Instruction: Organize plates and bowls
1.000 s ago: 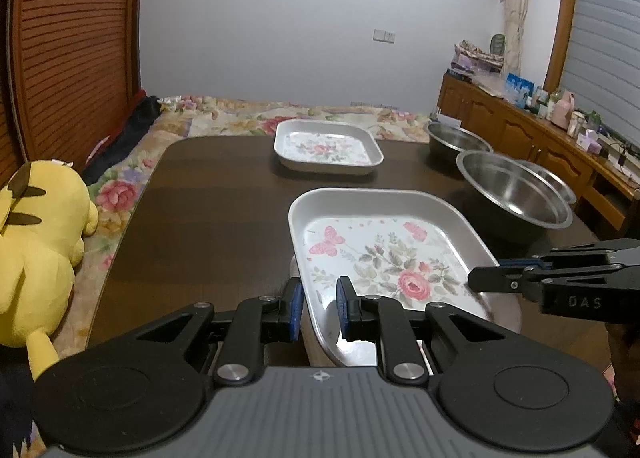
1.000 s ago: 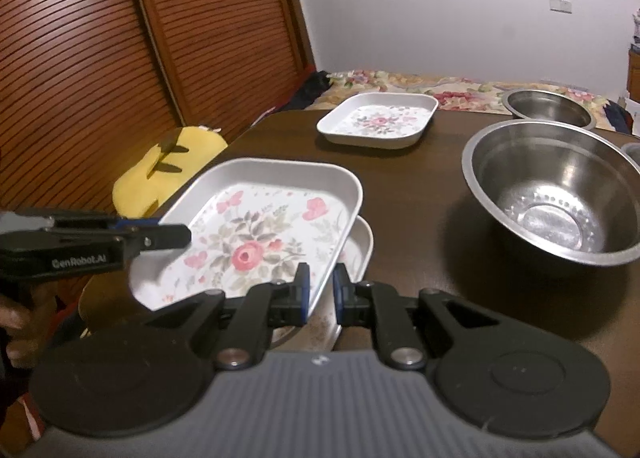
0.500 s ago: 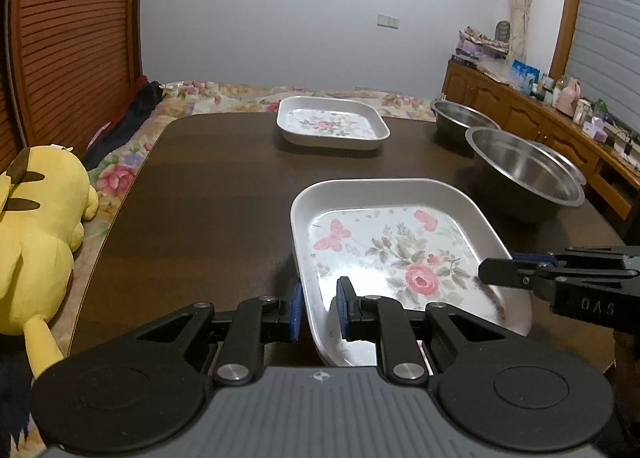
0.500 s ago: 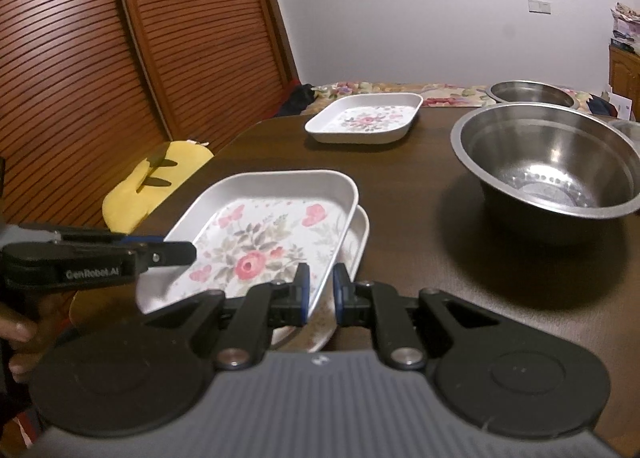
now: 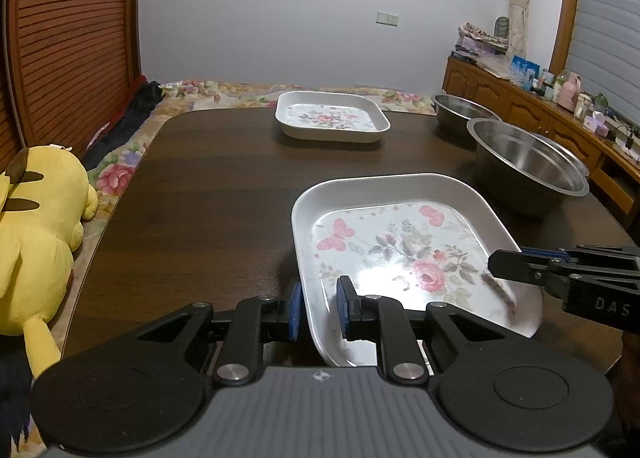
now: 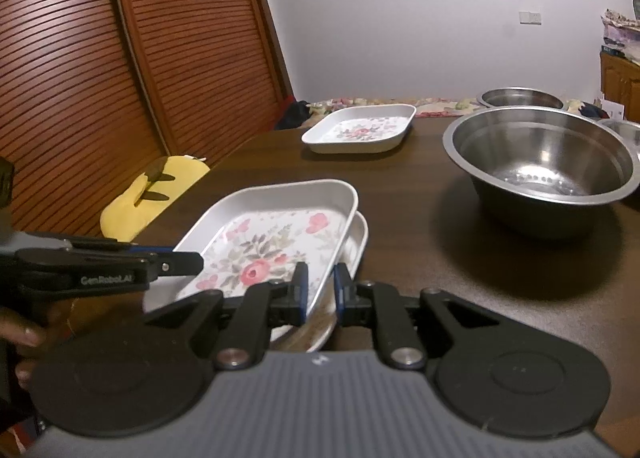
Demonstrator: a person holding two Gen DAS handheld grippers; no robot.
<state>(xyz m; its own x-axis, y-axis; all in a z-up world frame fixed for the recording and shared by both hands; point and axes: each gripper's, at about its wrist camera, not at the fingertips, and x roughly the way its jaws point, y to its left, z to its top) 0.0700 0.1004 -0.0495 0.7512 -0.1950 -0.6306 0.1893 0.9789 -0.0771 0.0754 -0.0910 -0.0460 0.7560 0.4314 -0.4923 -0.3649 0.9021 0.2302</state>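
Two grippers, L (image 5: pixel 318 308) & R (image 6: pixel 320 292), each clamped on opposite rims of floral tray (image 6: pixel 272 246), have lowered it approx. onto plate (image 6: pixel 356 246) near table (image 5: pixel 208 194) edge: nesting nearly done.

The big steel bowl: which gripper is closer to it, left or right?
Right. The right gripper grips the floral plate's edge on the side facing the big steel bowl; the left gripper grips the opposite edge.

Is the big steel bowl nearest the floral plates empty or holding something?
Empty. The right wrist view looks into the big steel bowl and shows only its bare shiny bottom.
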